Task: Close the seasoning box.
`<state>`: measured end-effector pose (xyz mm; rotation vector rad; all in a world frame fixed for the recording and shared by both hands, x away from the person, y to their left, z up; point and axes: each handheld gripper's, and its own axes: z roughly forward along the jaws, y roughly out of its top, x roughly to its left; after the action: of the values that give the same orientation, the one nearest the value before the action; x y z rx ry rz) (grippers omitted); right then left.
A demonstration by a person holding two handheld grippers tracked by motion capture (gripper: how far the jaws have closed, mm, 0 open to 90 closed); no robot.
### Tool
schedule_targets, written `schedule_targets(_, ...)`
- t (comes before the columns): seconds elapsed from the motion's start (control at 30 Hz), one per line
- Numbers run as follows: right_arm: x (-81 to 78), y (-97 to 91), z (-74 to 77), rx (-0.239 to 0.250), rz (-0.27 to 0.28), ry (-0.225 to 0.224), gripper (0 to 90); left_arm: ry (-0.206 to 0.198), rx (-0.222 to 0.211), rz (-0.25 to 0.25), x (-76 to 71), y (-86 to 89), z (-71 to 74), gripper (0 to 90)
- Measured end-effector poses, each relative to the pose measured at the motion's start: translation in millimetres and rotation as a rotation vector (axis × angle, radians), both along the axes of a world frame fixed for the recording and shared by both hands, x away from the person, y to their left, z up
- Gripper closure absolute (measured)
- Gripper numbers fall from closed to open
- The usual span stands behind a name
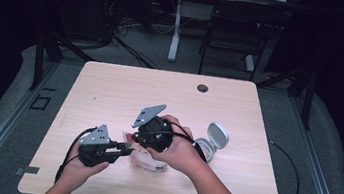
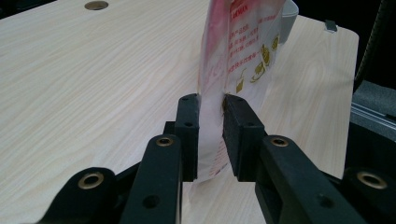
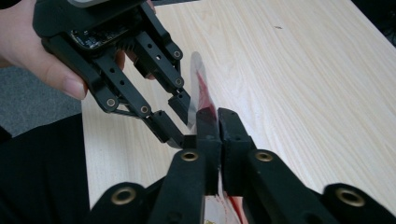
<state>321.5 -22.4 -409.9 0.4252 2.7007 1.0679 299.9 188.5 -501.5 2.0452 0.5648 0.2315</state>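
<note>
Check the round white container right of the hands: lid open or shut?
Open. The container's lid stands flipped up behind its rim in the high view.

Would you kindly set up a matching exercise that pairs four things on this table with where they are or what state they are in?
Things:
1. left tongs
2. right tongs
3. white flip-lid container
4. round hole in the tabletop

Places or states:
A. near the table's far edge
B. lid open, beside the person's right hand
C. shut on the pouch, seen from the camera with the red print
D. shut on the pouch's thin edge, facing the other tongs

Pairs: 1-C, 2-D, 3-B, 4-A
</note>
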Motion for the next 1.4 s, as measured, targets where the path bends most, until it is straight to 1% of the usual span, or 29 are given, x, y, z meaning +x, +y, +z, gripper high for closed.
schedule_targets(0.17,0.9,-0.3,0.1,0.003,0.008,0.007,89.9,-0.001,0.001,0.000,-0.2,-0.2,0.1,76.7)
schedule_targets(0.37,0.6,-0.8,1.2,-0.012,0.019,0.002,90.0,-0.004,0.002,-0.003,-0.3,-0.5,0.4,77.0)
schedule_targets(0.5,-0.1,-1.4,1.2,-0.004,0.009,0.006,90.0,-0.007,0.002,-0.002,-0.8,-1.4,0.6,77.1)
schedule_targets(0.63,-1.5,-2.1,1.1,-0.008,0.010,-0.004,90.0,-0.008,0.004,-0.005,-1.2,-1.8,1.0,77.3)
schedule_targets(0.9,-3.3,-6.2,0.3,0.018,0.004,-0.003,90.0,-0.016,0.014,-0.006,-2.2,-3.4,2.9,77.3)
schedule_targets(1.1,-4.0,-10.2,1.2,0.025,0.008,0.001,90.0,-0.022,0.000,-0.012,-3.1,-4.1,3.6,77.3)
schedule_targets(1.27,-5.9,-13.4,1.6,0.028,0.010,0.004,90.0,-0.024,0.003,-0.021,-4.1,-5.5,4.2,76.9)
schedule_targets(1.4,-7.3,-15.7,1.6,0.037,0.018,0.009,90.0,-0.025,-0.001,-0.039,-4.1,-6.1,3.6,74.4)
